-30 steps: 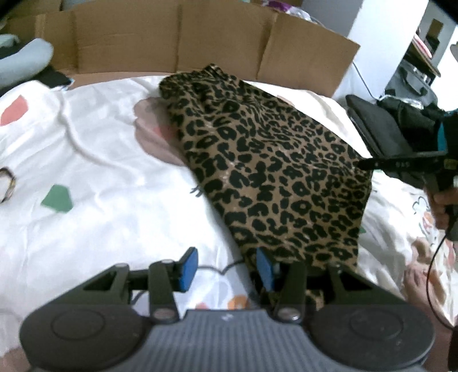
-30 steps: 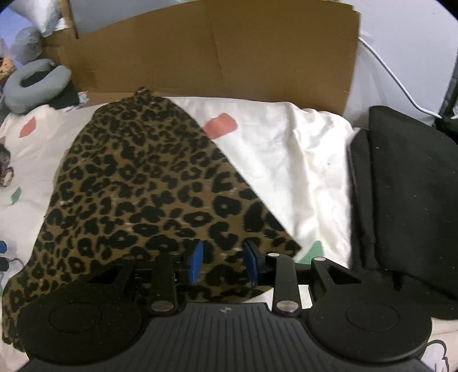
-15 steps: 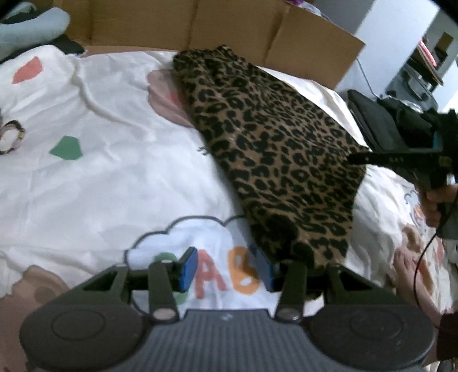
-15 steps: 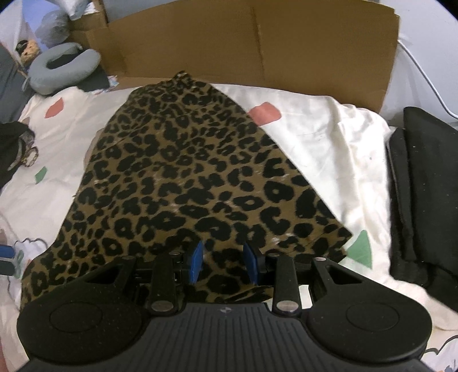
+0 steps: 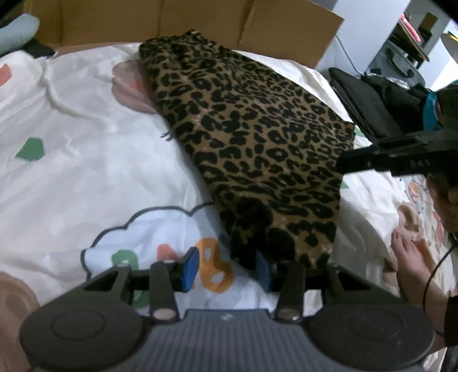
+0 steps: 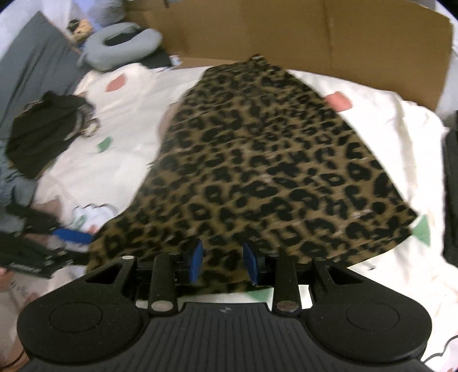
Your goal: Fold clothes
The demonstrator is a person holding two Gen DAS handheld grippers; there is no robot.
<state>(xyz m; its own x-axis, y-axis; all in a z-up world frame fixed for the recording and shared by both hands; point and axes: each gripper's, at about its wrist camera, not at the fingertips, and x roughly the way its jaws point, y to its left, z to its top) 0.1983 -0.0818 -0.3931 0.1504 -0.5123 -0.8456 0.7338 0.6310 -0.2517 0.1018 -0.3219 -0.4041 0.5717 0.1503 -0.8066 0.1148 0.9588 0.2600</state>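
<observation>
A leopard-print garment [image 5: 257, 137] lies flat on the white patterned bedsheet [image 5: 86, 160], narrow end towards the cardboard. My left gripper [image 5: 226, 267] is open just above the sheet, its right pad [image 5: 263, 270] beside the garment's near left corner. Only the sheet shows between its pads. My right gripper [image 6: 222, 263] is open over the near hem of the garment [image 6: 272, 171], with the print showing in the gap and no visible pinch. In the left wrist view the right gripper [image 5: 343, 164] reaches in from the right over the garment's edge. The left gripper [image 6: 71, 237] shows blurred at the garment's left corner.
A cardboard wall [image 5: 200, 23] runs along the far side of the bed. Folded black clothes [image 5: 363, 97] lie at the right. A grey neck pillow [image 6: 123, 45] and a dark bundle of clothes [image 6: 43, 137] sit at the far left. A person's bare foot [image 5: 409, 257] rests on the sheet nearby.
My left gripper has drawn back and sunk to the garment's near left corner. My right gripper has swung left along the near hem. Both sets of pads keep about the same gap.
</observation>
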